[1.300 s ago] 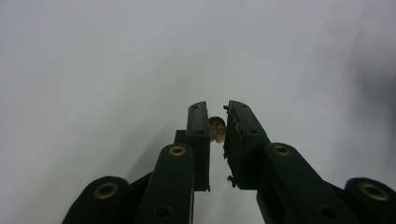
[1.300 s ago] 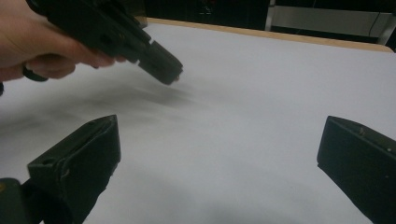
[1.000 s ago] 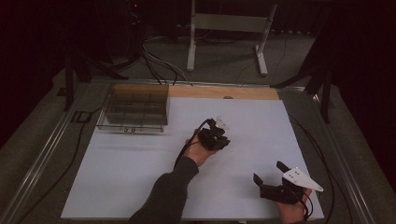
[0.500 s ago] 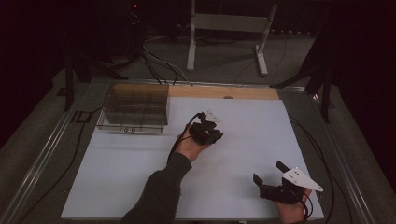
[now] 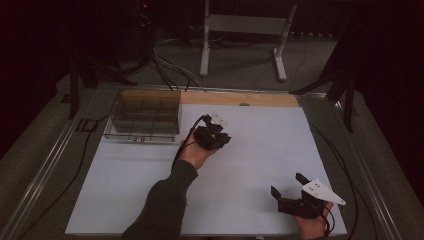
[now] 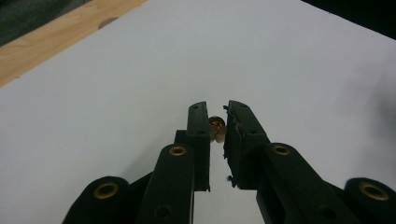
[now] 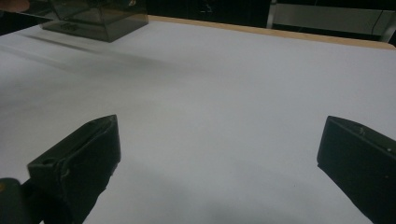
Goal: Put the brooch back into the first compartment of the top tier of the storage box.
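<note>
My left gripper (image 5: pixel 221 139) is over the middle of the white table sheet, just right of the clear box. In the left gripper view my left gripper (image 6: pixel 218 122) is shut on a small brass-coloured piece (image 6: pixel 215 126) pinched between the jaw tips, held above the white surface. My right gripper (image 5: pixel 290 184) rests near the front right of the sheet, jaws wide apart. In the right gripper view my right gripper (image 7: pixel 219 135) is open with only bare white sheet between its fingers.
A clear plastic compartment box (image 5: pixel 142 120) stands at the back left of the sheet, also seen as the box (image 7: pixel 95 16) in the right gripper view. A wooden strip (image 5: pixel 240 98) borders the far edge. Cables run along both sides; a metal stand (image 5: pixel 242 27) sits behind the table.
My left gripper has moved left and slightly back toward the clear box, carrying the small piece. The right gripper has stayed in place.
</note>
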Available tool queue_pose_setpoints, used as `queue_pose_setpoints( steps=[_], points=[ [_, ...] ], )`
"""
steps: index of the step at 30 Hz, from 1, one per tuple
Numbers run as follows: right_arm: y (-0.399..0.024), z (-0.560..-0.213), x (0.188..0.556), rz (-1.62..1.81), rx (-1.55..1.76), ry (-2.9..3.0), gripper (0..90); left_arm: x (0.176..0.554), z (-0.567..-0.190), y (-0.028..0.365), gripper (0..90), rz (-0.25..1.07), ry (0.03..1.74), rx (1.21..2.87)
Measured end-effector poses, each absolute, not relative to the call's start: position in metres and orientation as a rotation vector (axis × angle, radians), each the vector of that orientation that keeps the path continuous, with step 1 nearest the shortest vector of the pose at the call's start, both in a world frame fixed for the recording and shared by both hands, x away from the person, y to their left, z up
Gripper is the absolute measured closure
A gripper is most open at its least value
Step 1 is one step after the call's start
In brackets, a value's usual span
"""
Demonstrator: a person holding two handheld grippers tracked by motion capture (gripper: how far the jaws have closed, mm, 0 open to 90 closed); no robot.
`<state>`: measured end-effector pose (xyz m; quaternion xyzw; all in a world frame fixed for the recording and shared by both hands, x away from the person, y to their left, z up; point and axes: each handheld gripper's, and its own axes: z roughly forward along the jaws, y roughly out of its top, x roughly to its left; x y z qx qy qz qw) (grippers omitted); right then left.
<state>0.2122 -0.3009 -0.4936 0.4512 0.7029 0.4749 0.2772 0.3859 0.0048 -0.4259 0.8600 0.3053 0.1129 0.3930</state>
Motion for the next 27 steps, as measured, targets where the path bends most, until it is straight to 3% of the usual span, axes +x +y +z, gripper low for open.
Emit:
queue_pose_setpoints(
  steps=[27],
  points=[
    [-0.301,-0.494,0.213,1.275,1.211,1.888,0.0,0.39,-0.403,0.061,81.0,0.386,0.879,2.127]
  ],
)
